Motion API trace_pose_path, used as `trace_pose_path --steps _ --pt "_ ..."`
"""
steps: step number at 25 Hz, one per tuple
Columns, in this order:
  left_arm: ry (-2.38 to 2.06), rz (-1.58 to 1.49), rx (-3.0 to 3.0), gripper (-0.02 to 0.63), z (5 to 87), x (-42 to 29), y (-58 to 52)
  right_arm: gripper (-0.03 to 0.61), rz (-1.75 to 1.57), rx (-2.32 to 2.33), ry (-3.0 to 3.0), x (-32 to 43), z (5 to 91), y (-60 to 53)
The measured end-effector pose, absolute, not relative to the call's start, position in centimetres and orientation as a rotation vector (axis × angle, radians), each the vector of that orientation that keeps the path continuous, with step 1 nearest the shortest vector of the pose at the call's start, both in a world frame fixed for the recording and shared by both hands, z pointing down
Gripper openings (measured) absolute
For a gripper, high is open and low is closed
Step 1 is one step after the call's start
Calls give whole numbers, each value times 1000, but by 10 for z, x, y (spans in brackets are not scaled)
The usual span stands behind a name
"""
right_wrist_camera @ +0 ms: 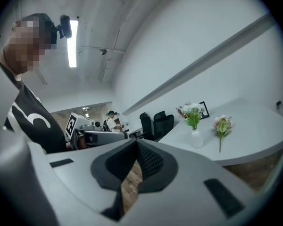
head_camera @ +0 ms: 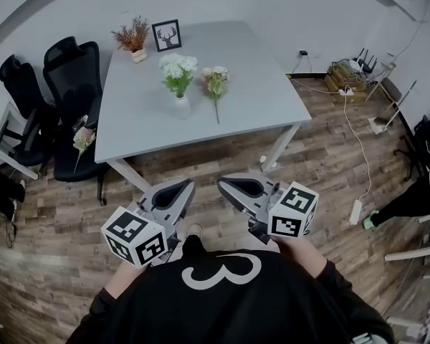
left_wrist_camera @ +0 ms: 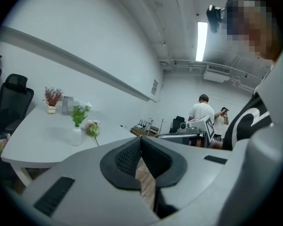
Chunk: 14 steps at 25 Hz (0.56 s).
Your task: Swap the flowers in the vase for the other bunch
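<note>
Flowers, white and frilly, in bulbous white vase

The bench is viewed steeply from overhead, far off; its vase is shared by both level gripper views.

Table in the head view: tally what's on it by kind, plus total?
vase: 1
flower bunches: 2 (white bunch in it, loose bunch lying beside it)
potted dried plant: 1
picture frame: 1
total: 5
</note>
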<state>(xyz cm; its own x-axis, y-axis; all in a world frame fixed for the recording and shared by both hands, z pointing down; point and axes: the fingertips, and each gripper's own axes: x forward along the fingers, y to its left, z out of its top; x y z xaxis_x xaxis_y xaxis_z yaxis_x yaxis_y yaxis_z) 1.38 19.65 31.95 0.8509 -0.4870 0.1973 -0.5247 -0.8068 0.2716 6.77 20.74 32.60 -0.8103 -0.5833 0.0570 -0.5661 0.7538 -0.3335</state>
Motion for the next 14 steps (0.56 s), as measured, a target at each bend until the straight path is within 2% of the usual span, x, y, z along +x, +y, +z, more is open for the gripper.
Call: trace_pose_path --steps 14 --pt "-771 185 2710 12 320 19 224 8 -507 -953 2904 72 326 234"
